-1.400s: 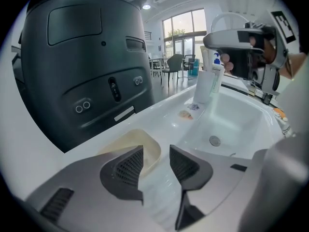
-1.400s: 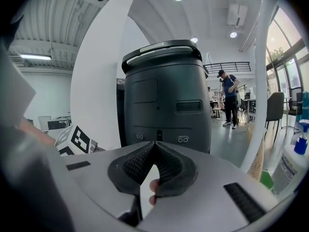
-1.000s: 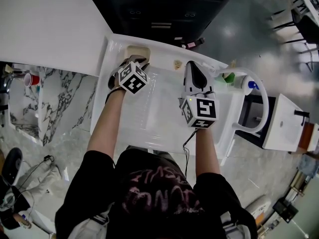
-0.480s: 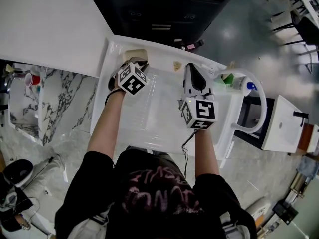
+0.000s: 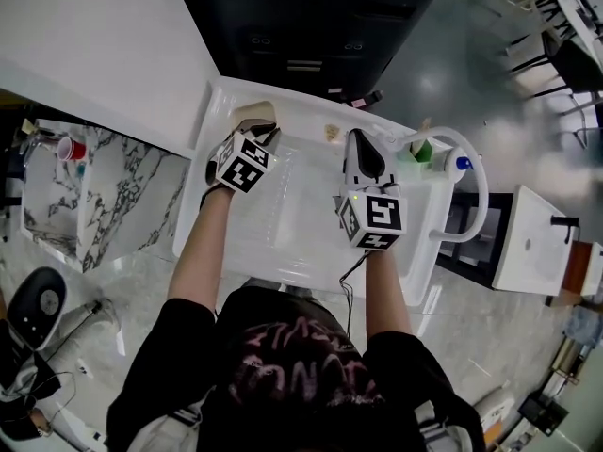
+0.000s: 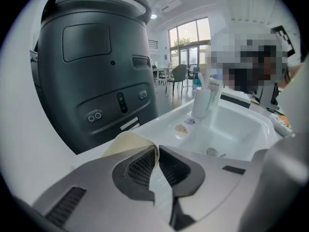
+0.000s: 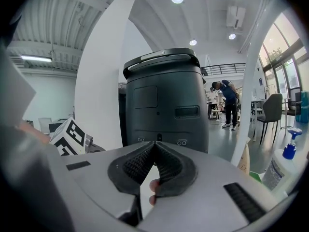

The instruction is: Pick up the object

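A thin cream-coloured pad [image 6: 126, 144] sits at the far left corner of the white sink unit [image 5: 283, 252]. My left gripper [image 6: 156, 152] is shut on its edge. Its jaws have just been closing, with the pad between them, and the pad curls up beside the left pad. In the head view the cream pad [image 5: 252, 113] shows just beyond my left gripper [image 5: 265, 133]. My right gripper [image 5: 362, 139] hovers over the middle of the unit. In its own view my right gripper [image 7: 154, 145] is shut, its tips touching with nothing between them.
A big dark grey machine [image 6: 91, 66] stands right behind the sink unit. The basin [image 6: 231, 129] has a drain [image 6: 211, 152], a small shell-like item [image 6: 181, 128] and a white cup [image 6: 201, 102] on its rim. Bottles [image 5: 459, 163] and a white tube rail [image 5: 479, 201] stand at the right.
The left gripper has risen a little with the cream pad in its jaws. The right gripper has lifted slightly too.
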A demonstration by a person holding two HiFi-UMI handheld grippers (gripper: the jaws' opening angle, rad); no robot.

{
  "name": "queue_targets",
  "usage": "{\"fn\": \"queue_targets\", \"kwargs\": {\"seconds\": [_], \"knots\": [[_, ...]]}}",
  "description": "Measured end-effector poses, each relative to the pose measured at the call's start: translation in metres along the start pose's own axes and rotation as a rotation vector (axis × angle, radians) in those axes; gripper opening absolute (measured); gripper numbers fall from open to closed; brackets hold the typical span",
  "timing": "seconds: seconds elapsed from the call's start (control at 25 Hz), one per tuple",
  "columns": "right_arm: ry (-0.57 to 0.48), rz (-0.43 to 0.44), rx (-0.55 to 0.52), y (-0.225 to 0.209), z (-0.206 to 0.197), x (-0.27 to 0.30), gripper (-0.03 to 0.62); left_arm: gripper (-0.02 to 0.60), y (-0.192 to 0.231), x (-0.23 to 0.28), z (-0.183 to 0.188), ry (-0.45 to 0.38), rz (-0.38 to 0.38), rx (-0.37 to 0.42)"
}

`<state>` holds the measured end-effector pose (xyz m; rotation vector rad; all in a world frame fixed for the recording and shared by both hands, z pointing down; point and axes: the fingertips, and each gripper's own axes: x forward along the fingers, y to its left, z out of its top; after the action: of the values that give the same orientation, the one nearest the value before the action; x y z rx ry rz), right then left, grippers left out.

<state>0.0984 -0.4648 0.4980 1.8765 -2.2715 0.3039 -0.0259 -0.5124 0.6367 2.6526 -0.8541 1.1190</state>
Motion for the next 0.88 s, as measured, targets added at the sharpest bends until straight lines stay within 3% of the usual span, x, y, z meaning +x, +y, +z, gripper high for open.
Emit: {"fn": "queue_targets", "kwargs": {"seconds": [0.88], "knots": [[-0.095,0.046,-0.006,0.025,0.036,-0.069,0.015,0.038,-0.028,-0.146,0.047,-0.239,0.195,-0.099]]}}
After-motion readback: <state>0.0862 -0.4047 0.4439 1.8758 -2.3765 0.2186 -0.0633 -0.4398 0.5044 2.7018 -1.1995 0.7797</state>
